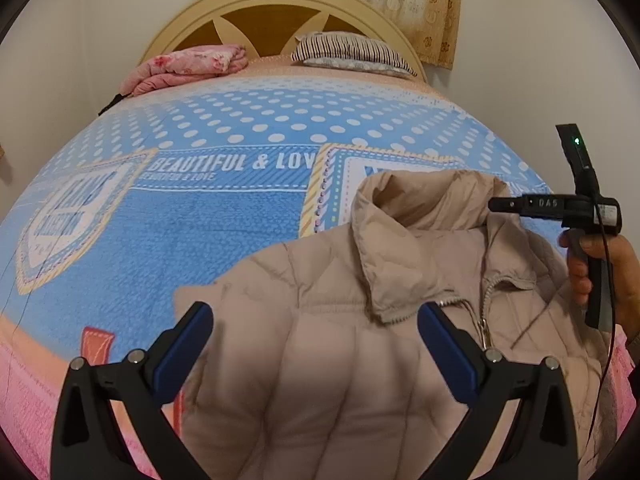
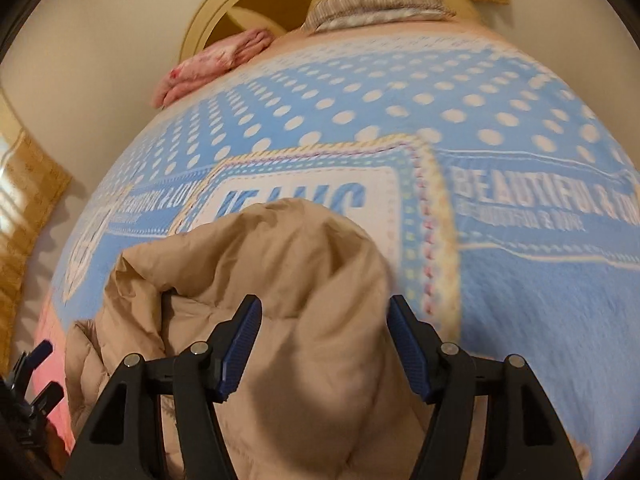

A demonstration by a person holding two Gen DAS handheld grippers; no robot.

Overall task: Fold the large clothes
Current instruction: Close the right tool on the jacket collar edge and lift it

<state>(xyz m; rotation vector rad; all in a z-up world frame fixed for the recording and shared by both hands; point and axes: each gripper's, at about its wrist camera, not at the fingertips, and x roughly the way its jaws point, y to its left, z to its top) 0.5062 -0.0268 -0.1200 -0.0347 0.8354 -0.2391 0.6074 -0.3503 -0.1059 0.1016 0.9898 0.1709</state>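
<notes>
A beige puffer jacket point(image 1: 328, 320) lies front-up on the blue polka-dot blanket point(image 1: 224, 220), filling the lower centre of both views. The left gripper point(image 1: 315, 338) hovers above it, jaws wide, holding nothing. The right gripper point(image 2: 325, 344) likewise gapes over a raised fold. A striped pillow point(image 1: 352, 50) sits upper centre.

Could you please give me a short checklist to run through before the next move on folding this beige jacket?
1. Left hand-held gripper open: ok.
2. Right hand-held gripper open: ok.
3. Beige quilted puffer jacket lying on the blue polka-dot bedspread: ok.
4. Jacket spread flat: not ok, it bunches up in the right wrist view.
5. Metal front zipper closed: cannot tell; only the top shows.
6. Sleeve positions: cannot tell.
</notes>
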